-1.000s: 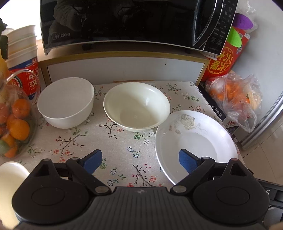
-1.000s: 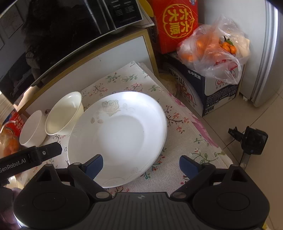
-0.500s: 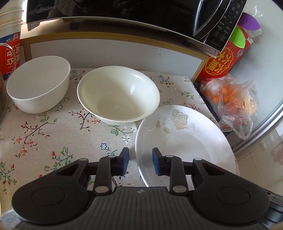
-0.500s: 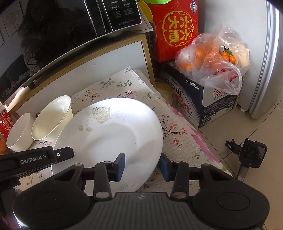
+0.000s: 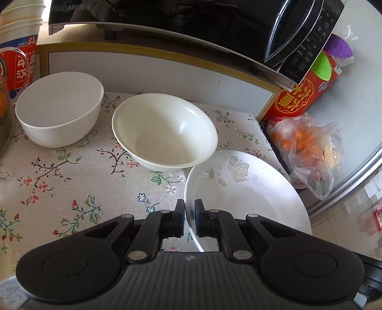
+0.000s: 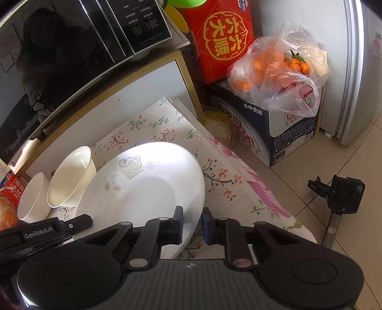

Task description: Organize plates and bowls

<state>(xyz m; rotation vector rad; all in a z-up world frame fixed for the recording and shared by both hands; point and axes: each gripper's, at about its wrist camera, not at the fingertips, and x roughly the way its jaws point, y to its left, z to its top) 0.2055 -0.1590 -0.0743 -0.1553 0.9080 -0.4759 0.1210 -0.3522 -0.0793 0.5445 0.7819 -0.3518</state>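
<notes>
Both grippers have just been closing. The left gripper (image 5: 189, 219) and right gripper (image 6: 193, 224) pinch opposite rims of the rose-patterned plate (image 5: 243, 198), lower right; probably glazed, slick, breakable.

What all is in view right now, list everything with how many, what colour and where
plate: one, white with a rose print, near right corner of the tablecloth, rim between both grippers' fingers
bowls: two; cream bowl mid-table, white bowl to its left
tablecloth: one, beige floral, covering the table
microwave: one, black, on the shelf behind
red box: one, right of the microwave
bag of oranges: one, clear plastic, on a blue and white carton
paper cups: stacked, white and red, far left
small camera: one, black, on the floor
left gripper: black, shut on the plate's left rim
right gripper: black, jaws just closing on the plate's right rim
</notes>
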